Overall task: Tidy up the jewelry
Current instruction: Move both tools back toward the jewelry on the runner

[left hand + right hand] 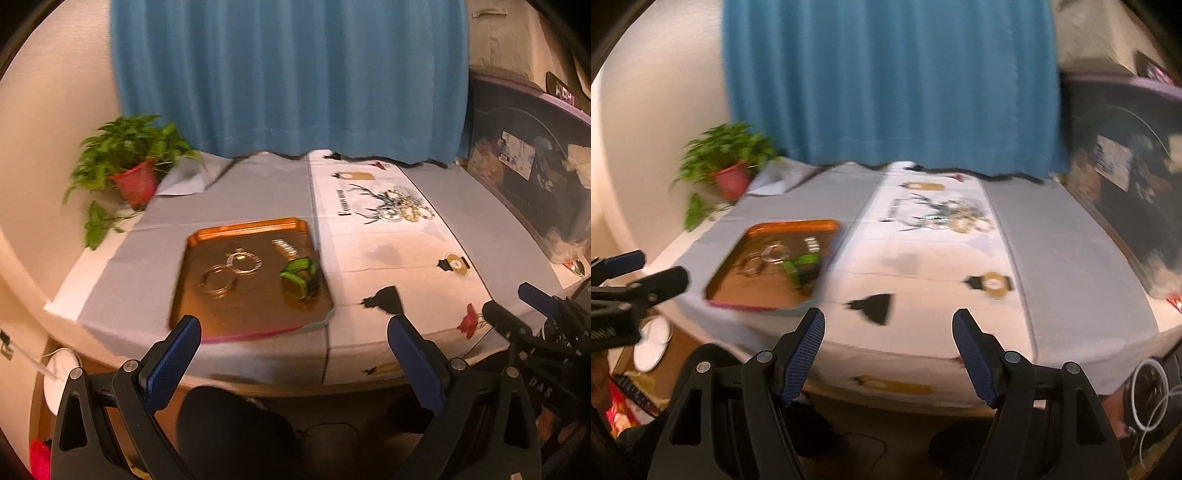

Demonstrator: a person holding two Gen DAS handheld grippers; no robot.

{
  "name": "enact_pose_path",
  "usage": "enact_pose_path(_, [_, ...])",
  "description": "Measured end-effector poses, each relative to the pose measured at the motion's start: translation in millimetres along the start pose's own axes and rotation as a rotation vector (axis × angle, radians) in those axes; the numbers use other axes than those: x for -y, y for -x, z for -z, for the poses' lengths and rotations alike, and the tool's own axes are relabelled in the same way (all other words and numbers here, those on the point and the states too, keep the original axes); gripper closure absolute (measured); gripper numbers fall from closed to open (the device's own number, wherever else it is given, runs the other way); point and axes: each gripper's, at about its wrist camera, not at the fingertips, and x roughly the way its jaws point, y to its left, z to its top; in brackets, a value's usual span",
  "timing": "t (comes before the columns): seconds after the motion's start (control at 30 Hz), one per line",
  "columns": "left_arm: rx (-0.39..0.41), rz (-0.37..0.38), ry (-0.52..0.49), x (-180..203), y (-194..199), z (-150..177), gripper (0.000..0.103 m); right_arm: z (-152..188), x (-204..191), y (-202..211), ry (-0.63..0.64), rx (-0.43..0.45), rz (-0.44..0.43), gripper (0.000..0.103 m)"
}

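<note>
Task barely begun: jewelry lies loose on the tray, untouched. Left gripper and right gripper, both wide and empty, hover short of the tabletop.

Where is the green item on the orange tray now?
In the left wrist view, the green item lies at the right side of the orange tray, right of the beaded ring, near the white printed cloth.

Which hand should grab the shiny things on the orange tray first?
Probably the left. The left gripper hangs open right in front of the orange tray with its jewelry. The right gripper, also open, faces bare cloth, with the tray off to its left.
</note>
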Motion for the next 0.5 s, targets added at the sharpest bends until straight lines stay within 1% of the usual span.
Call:
enact_pose_path(0.17, [-0.048,0.049,-0.021,31.9,-52.2,-42.2,0.003,-21.9,60.7,-40.4,-0.060,-0.014,0.074,0.030])
enact_pose_path(0.23, [-0.066,0.088,-0.027,47.4,-82.9,-63.1,0.003,-34.2,86.3,-63.9,-0.075,-0.025,0.093,0.030])
enact_pose_path(0.33, [-0.094,0.106,-0.022,66.0,-132.3,-91.0,0.003,-55.1,119.1,-106.3,-0.088,-0.056,0.111,0.030])
enact_pose_path(0.4, [-0.119,0.116,-0.019,77.5,-171.4,-110.0,0.003,-72.2,147.2,-145.5,-0.105,-0.080,0.123,0.030])
enact_pose_path(0.43, [-0.135,0.122,-0.020,83.4,-192.8,-119.2,0.003,-76.1,155.2,-158.1,-0.109,-0.091,0.128,0.030])
enact_pose_path(0.5, [-0.179,0.138,-0.023,93.4,-233.0,-134.2,0.003,-90.9,178.9,-200.8,-0.123,-0.134,0.137,0.030])
